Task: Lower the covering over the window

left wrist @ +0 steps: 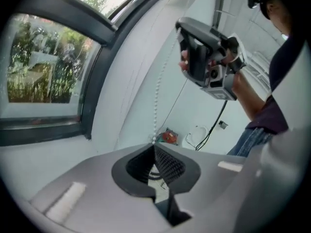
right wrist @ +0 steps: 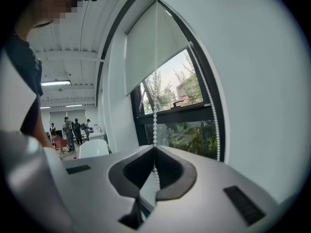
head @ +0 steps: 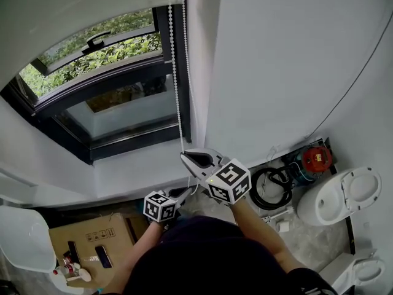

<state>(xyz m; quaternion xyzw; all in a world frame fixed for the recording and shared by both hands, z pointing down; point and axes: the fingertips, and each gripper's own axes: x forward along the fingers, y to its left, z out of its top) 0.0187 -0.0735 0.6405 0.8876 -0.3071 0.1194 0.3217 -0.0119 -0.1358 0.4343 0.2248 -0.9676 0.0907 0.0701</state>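
Observation:
A pale roller blind [right wrist: 148,42] covers the top of the dark-framed window [head: 104,97]; the blind [head: 73,11] shows at the head view's upper left. A white bead chain [head: 178,72] hangs as two strands beside the frame. My right gripper [head: 185,157] is shut on one strand of the bead chain [right wrist: 155,115], which runs straight up from its jaws [right wrist: 155,148]; the other strand [right wrist: 212,106] hangs free to the right. Just below, my left gripper [head: 186,193] is shut on the same bead chain [left wrist: 156,110] at its tip [left wrist: 154,143]. The right gripper [left wrist: 204,57] shows above it.
Below the window are a white sill [head: 141,165] and the wall. On the floor stand a toilet [head: 341,195], a red device [head: 317,158], a coiled black cable [head: 270,188], a cardboard box [head: 92,241] and a white chair [head: 24,238]. Several people [right wrist: 68,130] stand far off.

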